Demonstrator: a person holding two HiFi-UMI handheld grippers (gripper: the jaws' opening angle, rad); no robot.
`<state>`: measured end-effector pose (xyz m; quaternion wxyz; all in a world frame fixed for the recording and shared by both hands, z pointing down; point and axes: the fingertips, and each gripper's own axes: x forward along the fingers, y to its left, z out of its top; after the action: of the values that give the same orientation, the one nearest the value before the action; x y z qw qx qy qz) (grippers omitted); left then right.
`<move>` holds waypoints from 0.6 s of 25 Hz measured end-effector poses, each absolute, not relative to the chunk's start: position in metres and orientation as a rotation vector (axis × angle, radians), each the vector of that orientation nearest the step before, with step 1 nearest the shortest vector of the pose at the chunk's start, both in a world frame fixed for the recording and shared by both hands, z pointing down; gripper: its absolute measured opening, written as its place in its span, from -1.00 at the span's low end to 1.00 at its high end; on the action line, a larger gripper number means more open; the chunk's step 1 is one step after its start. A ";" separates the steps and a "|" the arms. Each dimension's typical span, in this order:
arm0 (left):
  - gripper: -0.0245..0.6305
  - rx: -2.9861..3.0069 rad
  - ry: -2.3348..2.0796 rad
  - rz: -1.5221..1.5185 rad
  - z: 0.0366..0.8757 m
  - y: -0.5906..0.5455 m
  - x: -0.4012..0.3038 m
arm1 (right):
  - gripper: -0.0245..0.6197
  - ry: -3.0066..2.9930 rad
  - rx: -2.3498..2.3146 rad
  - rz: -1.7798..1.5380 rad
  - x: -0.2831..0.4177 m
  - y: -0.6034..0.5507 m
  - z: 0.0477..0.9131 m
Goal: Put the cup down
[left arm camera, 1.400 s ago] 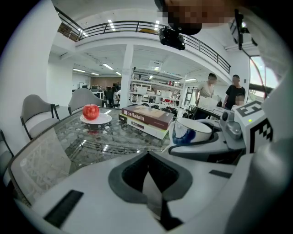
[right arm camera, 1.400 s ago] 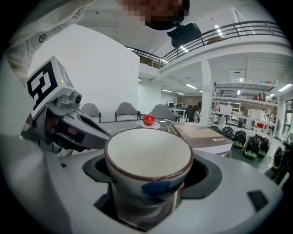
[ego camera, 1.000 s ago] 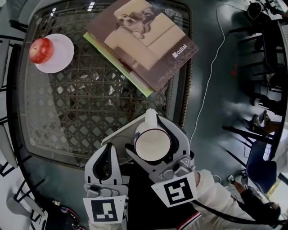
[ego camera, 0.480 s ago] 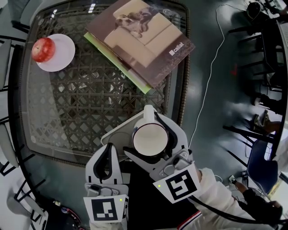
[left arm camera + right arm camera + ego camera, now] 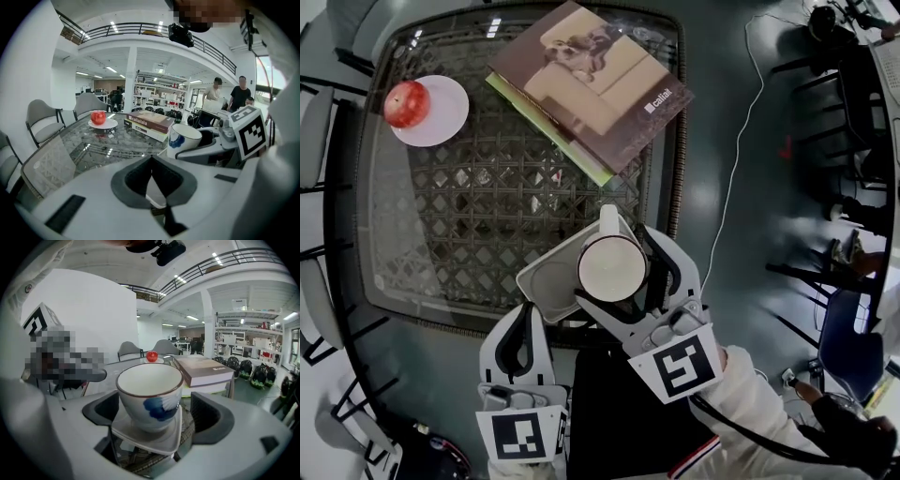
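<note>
A white cup (image 5: 610, 269) with a blue mark stands upright on a white square saucer (image 5: 546, 281) at the near edge of the glass table (image 5: 487, 216). My right gripper (image 5: 615, 267) has a jaw on each side of the cup, and they are opening. In the right gripper view the cup (image 5: 150, 392) rests on the saucer (image 5: 150, 439) with a gap to each pad of the right gripper (image 5: 154, 413). My left gripper (image 5: 525, 311) hangs shut and empty just below and left of the saucer. In its own view the left gripper (image 5: 151, 173) has the cup (image 5: 184, 139) to its right.
A red apple (image 5: 406, 102) sits on a small white plate (image 5: 441, 117) at the table's far left. Two stacked books (image 5: 591, 80) lie at the far right. Chairs (image 5: 319, 141) stand along the left side, and a white cable (image 5: 741, 141) runs over the floor to the right.
The right gripper's jaws have spread away from the cup's sides. Cup and gripper have shifted slightly farther over the table. The left gripper has stayed put.
</note>
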<state>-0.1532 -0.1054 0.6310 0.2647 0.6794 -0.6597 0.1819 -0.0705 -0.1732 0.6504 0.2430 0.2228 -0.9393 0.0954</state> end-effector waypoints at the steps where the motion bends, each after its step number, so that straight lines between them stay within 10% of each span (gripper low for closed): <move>1: -0.89 1.838 -1.786 0.488 0.627 -0.104 -0.154 | 0.51 -2.563 0.604 0.269 -0.068 -0.172 0.649; 15: -0.89 1.910 -1.852 0.426 0.535 -0.062 -0.165 | 0.51 -2.636 0.791 0.318 -0.041 -0.135 0.544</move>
<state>-0.1647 -0.0615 0.5351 0.2217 0.6914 -0.6702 0.1541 -0.0409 -0.1348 0.5440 0.1847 0.2807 -0.9351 0.1128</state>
